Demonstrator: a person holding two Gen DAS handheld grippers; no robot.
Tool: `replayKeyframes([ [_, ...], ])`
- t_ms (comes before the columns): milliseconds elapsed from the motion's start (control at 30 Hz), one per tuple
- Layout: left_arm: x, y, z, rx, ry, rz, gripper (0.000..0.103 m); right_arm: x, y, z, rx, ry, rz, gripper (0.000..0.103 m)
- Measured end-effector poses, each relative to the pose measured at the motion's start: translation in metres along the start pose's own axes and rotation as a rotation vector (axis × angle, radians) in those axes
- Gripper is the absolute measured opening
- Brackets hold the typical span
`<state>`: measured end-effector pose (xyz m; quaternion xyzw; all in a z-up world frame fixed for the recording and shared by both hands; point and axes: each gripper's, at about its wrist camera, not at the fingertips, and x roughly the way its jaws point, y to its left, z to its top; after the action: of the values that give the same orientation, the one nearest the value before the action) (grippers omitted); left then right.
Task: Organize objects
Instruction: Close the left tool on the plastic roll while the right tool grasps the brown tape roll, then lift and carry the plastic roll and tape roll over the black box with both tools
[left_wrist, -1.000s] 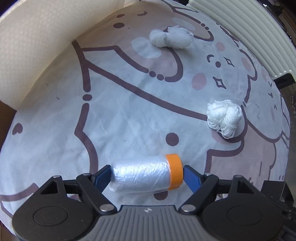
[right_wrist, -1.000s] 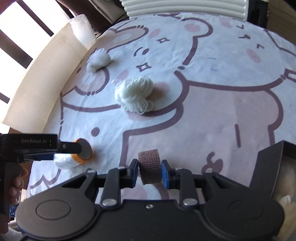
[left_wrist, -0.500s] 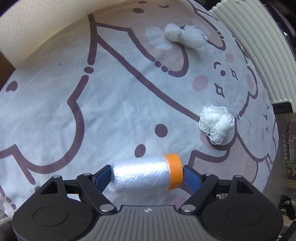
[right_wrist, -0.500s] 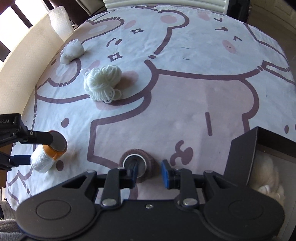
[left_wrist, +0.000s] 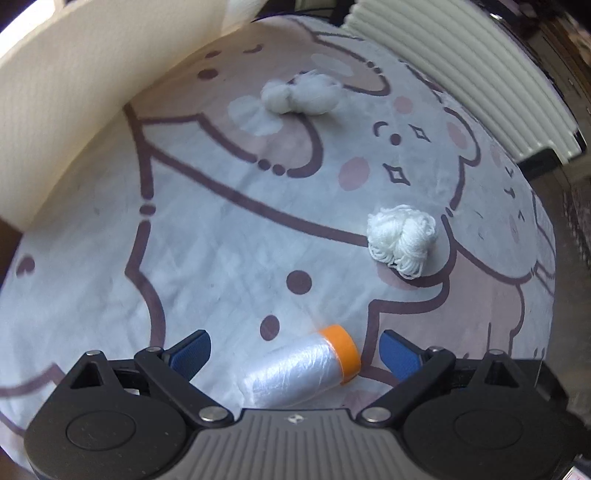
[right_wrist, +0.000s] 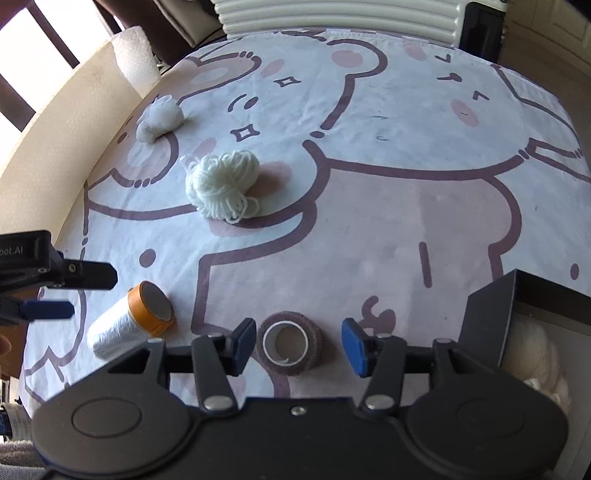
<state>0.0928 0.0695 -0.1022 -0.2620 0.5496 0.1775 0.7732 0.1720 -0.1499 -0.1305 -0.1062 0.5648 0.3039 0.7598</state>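
Orange-capped, our plastic film roll (left_wrist: 301, 365) lies on the bear-print cloth (left_wrist: 207, 258) between the left gripper's (left_wrist: 295, 354) wide-spread fingers, untouched. Farther right, our right gripper (right_wrist: 299, 341) gapes wide around the brown bandage roll (right_wrist: 290, 343), resting flat.

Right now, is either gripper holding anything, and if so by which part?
Nothing is held. The left gripper is open around the plastic film roll; the right gripper is open around the brown bandage roll.

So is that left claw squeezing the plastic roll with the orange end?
No, the left gripper is open, and the plastic roll lies loose on the cloth between its blue pads, touching neither.
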Motion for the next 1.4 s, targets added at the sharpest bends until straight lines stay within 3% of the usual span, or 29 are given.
replayKeyframes([
  [100,-0.004,-0.020,-0.005,0.233,-0.052,0.059,0.096,0.002,0.007,-0.001,-0.045,0.017,-0.006,0.053],
  [200,-0.001,-0.036,-0.013,0.423,-0.053,0.096,0.090,0.004,0.011,-0.002,-0.066,0.025,-0.011,0.057],
  [333,0.006,-0.045,-0.021,0.545,-0.015,0.078,0.081,0.006,0.011,-0.003,-0.073,0.039,-0.017,0.058],
  [533,0.016,-0.055,-0.037,0.715,0.038,0.095,0.076,0.012,0.012,-0.003,-0.082,0.060,-0.033,0.060],
  [900,0.036,-0.061,-0.048,0.825,0.122,0.140,0.069,0.020,0.017,-0.003,-0.113,0.092,-0.039,0.049],
  [967,0.039,-0.061,-0.048,0.820,0.132,0.138,0.065,0.021,0.017,-0.004,-0.115,0.098,-0.040,0.044],
  [1167,0.042,-0.056,-0.042,0.764,0.144,0.154,0.048,0.020,0.018,-0.004,-0.119,0.097,-0.039,0.043],
  [1300,0.041,-0.052,-0.039,0.731,0.145,0.138,0.047,0.022,0.021,-0.004,-0.121,0.081,-0.060,0.051],
  [1400,0.039,-0.050,-0.035,0.696,0.136,0.136,0.045,0.023,0.024,-0.003,-0.134,0.074,-0.075,0.047],
])
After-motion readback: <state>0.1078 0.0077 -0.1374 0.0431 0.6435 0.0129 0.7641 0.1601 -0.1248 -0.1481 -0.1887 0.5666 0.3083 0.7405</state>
